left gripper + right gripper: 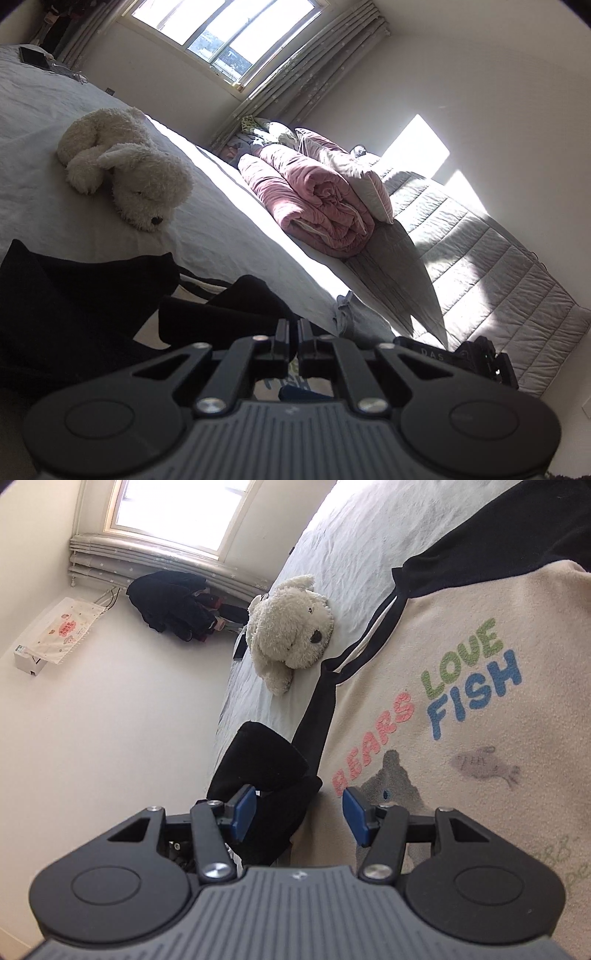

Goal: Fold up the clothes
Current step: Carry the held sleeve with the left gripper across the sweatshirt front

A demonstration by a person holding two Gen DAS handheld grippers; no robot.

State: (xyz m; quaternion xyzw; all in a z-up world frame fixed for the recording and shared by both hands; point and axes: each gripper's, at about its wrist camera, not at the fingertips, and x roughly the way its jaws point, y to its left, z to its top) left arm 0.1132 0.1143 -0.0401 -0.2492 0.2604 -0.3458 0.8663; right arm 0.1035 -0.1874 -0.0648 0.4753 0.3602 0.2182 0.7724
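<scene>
Wrinkled white bed bears fleecy sweatshirt; left gripper pinches its black sleeve, right gripper spread

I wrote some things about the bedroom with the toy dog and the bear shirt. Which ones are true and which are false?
1. The right gripper has its jaws wide apart. True.
2. The fluffy toy dog is bright green. False: it is cream white.
3. The shirt has the words BEARS LOVE FISH on it. True.
4. The left gripper has its jaws spread wide. False: they are nearly together, pinched on dark cloth of the shirt.
5. A rolled pink quilt lies on the bed. True.
6. The toy dog sits on top of the shirt. False: it lies on the white sheet beside the shirt, apart from it.
</scene>
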